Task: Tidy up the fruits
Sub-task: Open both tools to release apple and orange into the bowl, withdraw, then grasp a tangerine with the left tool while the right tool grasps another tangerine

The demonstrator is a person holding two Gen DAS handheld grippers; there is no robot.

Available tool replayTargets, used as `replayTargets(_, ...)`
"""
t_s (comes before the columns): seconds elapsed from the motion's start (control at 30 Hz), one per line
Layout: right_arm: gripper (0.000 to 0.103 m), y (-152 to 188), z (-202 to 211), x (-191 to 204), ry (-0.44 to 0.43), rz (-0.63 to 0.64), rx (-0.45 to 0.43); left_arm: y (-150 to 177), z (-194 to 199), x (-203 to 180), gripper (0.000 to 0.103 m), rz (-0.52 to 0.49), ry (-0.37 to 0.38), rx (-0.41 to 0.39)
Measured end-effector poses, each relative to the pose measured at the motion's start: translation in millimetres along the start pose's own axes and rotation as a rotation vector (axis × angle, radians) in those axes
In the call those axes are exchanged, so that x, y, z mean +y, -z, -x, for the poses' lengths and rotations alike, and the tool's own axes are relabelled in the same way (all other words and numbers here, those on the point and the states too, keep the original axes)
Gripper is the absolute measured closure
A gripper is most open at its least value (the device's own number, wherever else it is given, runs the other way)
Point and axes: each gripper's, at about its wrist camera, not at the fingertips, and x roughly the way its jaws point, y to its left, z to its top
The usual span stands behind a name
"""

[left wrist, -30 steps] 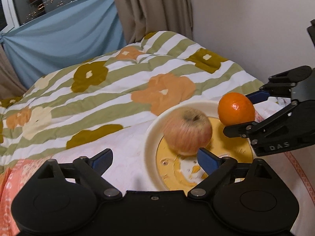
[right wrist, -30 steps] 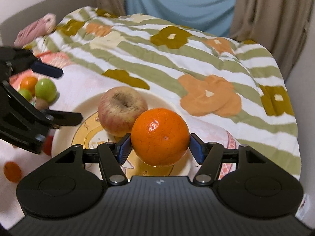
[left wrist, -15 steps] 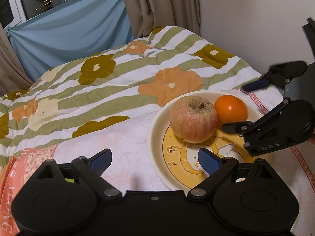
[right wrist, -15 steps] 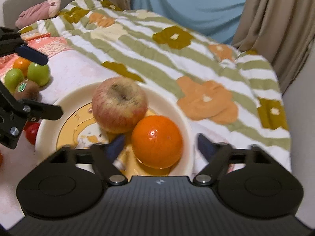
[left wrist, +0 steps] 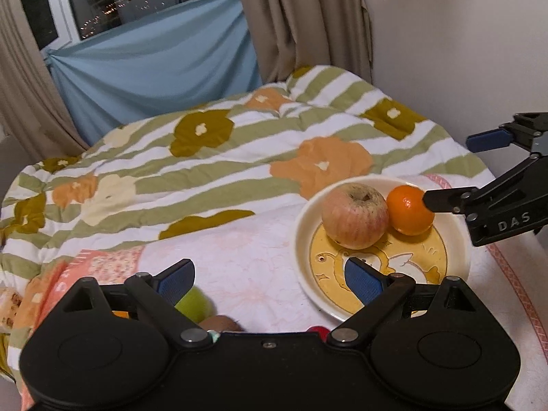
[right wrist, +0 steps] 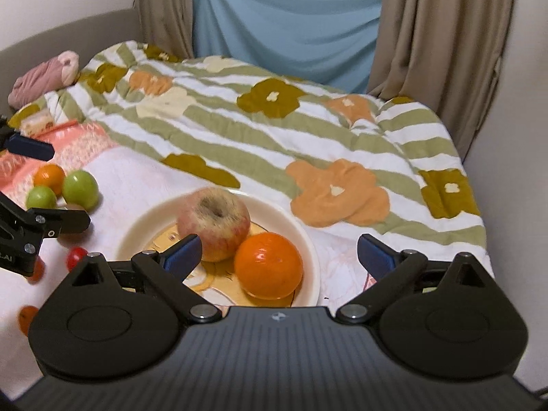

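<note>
Since a second ago the right gripper has released the orange; its jaws have just been opening and now stand wide and empty, drawn back above it. The orange rests on the plate, touching the apple. The left gripper is open, empty, angled down over the cloth.

- Orange: glossy, resting in the cream plate, touching the apple.
- Apple: reddish-yellow, stem hollow up, on the plate.
- Green fruits: on the bed, left of the plate.
</note>
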Motion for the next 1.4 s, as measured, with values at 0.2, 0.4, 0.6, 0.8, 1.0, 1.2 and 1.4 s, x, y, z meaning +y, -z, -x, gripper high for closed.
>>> replayTargets(0.2, 0.0, -12.1, 45.6, 20.7, 0.057, -0.026, -0.036, 6.7, 41.7, 18.4, 0.006, 0.012, -0.025, -0.061)
replayTargets(0.4, 0.0, -18.3, 85.5, 47.2, 0.085, -0.07, -0.034, 20.4, 78.7, 41.2, 0.0, 0.033, -0.031, -0.101)
replayTargets(0.6, 0.0, -15.5, 116.4, 77.1, 0.033, -0.171, -0.022, 44.8, 98.3, 60.7, 0.0, 0.017, -0.008, -0.075)
replayTargets(0.8, 0.0, -2.6, 132.8, 115.4, 0.03, -0.229, 0.005, 70.0, 102.0, 81.3, 0.0, 0.01, 0.012, -0.031)
replayTargets(1.0, 0.0, 16.2, 129.8, 156.2, 0.064, -0.236, 0.054, 91.7, 96.2, 93.6, 0.0, -0.064, 0.056, -0.028)
replayTargets(1.2, 0.0, 35.8, 114.6, 183.6, 0.1, -0.276, 0.106, 108.1, 75.4, 107.5, 0.0, -0.104, 0.173, 0.022)
replayTargets(1.4, 0.0, 56.9, 89.8, 212.5, 0.087, -0.246, 0.16, 113.0, 48.1, 111.0, 0.001, -0.161, 0.249, 0.065)
